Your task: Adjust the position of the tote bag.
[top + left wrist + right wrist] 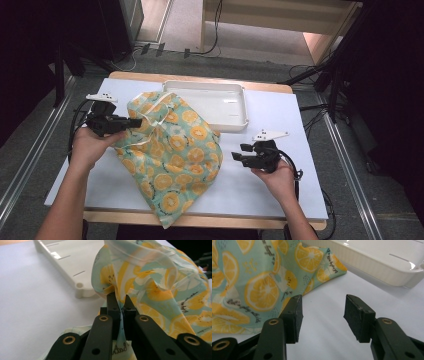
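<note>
A: We have the left tool (131, 122) pinched tight on a fold of the lemon-print cloth (172, 150), at about nine o'clock on the bench (280, 190). In the left gripper view the fabric (155, 287) runs straight down between the two black jaws, which are closed on it with no gap.

B: And we see the rest of the cloth spread over the middle of the bench, its lower corner hanging past the near edge at six o'clock. Its upper edge overlaps the near left corner of the white tray (220, 102), which sits at twelve o'clock.

A: Our right tool (236, 152) is at about four o'clock, near the cloth's right edge, but apart from it.

B: Yes, in the right gripper view its jaws stand wide with bare bench between them; the cloth (259, 287) lies just beyond the left jaw and the tray (377, 267) farther off at upper right.
</note>
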`<state>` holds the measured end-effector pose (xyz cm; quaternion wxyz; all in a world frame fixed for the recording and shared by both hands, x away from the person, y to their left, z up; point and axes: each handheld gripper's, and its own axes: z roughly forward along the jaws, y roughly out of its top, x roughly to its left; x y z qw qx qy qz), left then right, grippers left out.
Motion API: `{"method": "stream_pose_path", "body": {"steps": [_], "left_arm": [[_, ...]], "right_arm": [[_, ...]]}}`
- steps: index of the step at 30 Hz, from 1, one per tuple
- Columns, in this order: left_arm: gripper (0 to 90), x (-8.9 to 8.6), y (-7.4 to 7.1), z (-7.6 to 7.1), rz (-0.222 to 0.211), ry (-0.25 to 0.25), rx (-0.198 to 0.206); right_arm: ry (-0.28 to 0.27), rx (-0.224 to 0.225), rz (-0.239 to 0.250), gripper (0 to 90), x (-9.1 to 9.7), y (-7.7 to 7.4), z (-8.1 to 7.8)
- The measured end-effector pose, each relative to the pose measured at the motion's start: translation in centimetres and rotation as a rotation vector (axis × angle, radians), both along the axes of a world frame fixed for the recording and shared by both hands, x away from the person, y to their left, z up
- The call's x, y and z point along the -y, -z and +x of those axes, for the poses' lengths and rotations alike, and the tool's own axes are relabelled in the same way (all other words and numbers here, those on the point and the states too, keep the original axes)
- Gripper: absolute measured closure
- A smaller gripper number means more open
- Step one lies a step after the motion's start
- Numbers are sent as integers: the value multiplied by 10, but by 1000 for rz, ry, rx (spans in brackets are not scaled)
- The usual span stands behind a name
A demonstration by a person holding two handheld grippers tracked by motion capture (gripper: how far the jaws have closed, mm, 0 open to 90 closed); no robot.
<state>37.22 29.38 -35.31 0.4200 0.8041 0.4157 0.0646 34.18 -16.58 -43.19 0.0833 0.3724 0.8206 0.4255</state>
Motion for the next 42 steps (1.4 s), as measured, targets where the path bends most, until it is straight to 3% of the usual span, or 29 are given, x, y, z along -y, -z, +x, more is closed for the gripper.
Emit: {"method": "stream_pose_path", "body": {"steps": [14,26,34,38,42], "left_arm": [[895,32,-11,-17,-24,76,-3],[894,68,-14,-27,1,167,12],[894,89,-14,-30,-23,220,2],[893,102,-11,-28,-32,232,-24],[891,115,-9,-26,-37,261,-29]], "right_arm": [[24,12,76,508,10,-18,-2],[38,52,104,516,15,-26,-7],[36,77,62,515,11,-36,-13],[40,85,31,514,9,-39,-17],[41,87,29,514,10,-41,-21]]}}
